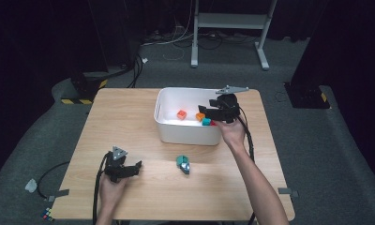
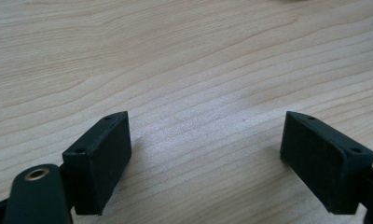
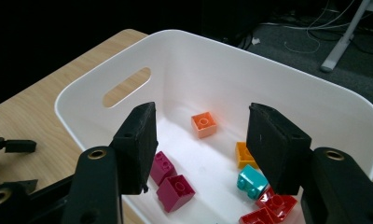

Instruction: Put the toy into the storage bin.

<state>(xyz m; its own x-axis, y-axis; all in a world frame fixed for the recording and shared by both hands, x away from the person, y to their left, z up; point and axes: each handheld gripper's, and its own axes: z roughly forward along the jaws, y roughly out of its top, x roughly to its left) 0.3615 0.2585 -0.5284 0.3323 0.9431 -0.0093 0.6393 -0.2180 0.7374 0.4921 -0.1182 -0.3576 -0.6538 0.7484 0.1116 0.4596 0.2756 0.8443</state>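
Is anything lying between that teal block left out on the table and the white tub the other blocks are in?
Nothing visible: bare wood runs from the teal block to the white tub. The tub's near wall must be cleared. The right gripper, open and empty, hangs over the tub.
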